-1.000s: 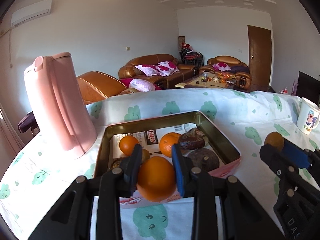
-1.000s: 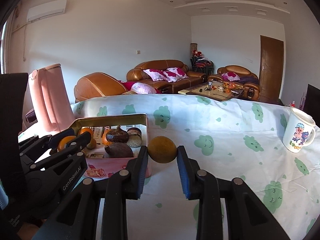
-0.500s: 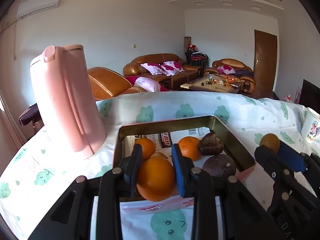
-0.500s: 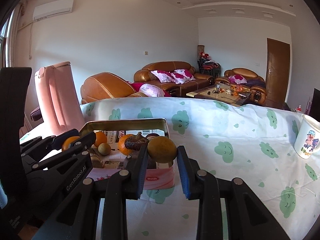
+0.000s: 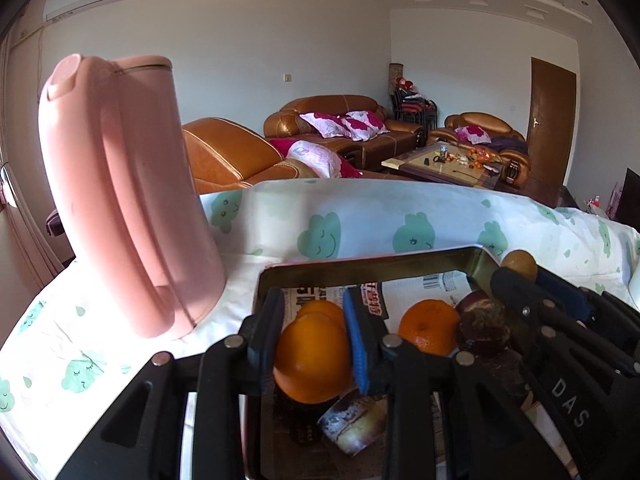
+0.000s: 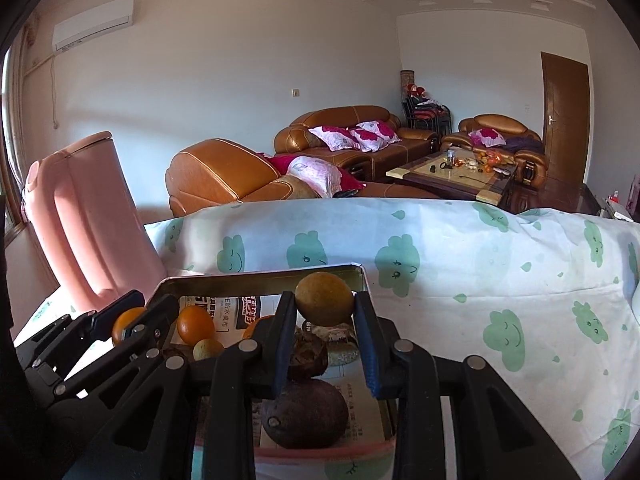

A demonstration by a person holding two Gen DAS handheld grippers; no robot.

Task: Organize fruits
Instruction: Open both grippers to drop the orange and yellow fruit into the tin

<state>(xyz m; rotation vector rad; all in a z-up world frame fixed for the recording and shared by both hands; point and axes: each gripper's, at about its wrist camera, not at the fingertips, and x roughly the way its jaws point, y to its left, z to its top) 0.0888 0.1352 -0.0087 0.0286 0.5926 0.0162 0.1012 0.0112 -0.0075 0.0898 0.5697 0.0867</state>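
Observation:
My left gripper (image 5: 312, 320) is shut on a large orange (image 5: 313, 360) and hangs over the near left part of the metal tin (image 5: 360, 266). My right gripper (image 6: 325, 312) is shut on a yellow-brown round fruit (image 6: 325, 298) above the tin (image 6: 256, 274). Inside the tin lie an orange (image 5: 428, 326), dark brown fruits (image 6: 304, 414), a small orange (image 6: 195, 325) and a small yellow fruit (image 6: 207, 349) on printed paper. Each gripper shows at the edge of the other's view, the right one (image 5: 520, 266) with its fruit.
A tall pink kettle (image 5: 120, 196) stands on the cloud-print tablecloth (image 6: 500, 280) just left of the tin. Beyond the table's far edge are leather sofas (image 6: 348, 132) and a coffee table (image 6: 452, 170).
Both grippers have moved forward with their fruits, from in front of the tin to over it. The kettle now looms larger on the left; the mug at right has left view.

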